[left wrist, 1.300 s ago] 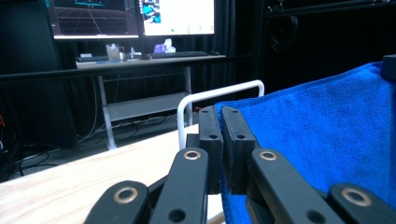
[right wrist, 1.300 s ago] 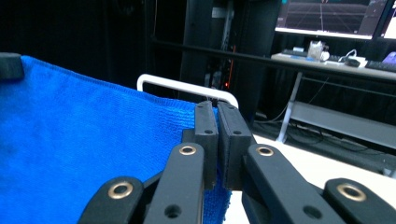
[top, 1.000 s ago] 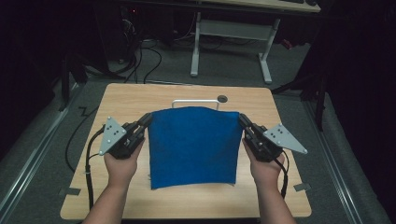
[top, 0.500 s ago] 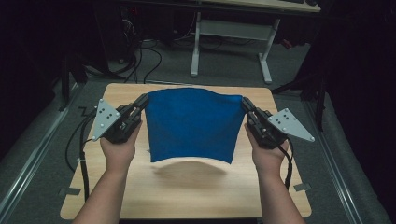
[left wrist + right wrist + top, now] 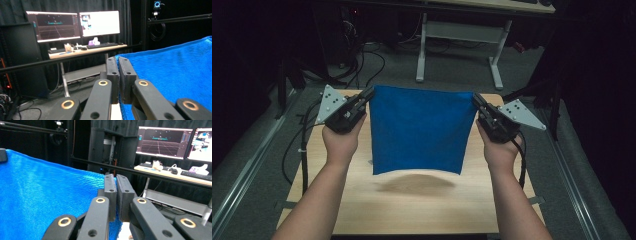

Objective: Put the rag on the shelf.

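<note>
From above I see my left tongs (image 5: 368,95) and right tongs (image 5: 476,101) clamped on the blue cloth's (image 5: 419,127) top corners, hanging above the bench (image 5: 422,205); gripper views add monitors (image 5: 75,23).

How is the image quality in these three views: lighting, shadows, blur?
High view: dark surroundings, lit table, blue cloth casting a soft shadow beneath it. Left gripper view: bright monitor washed out, close tongs soft. Right gripper view: cloth weave slightly blurred, background dim.
</note>
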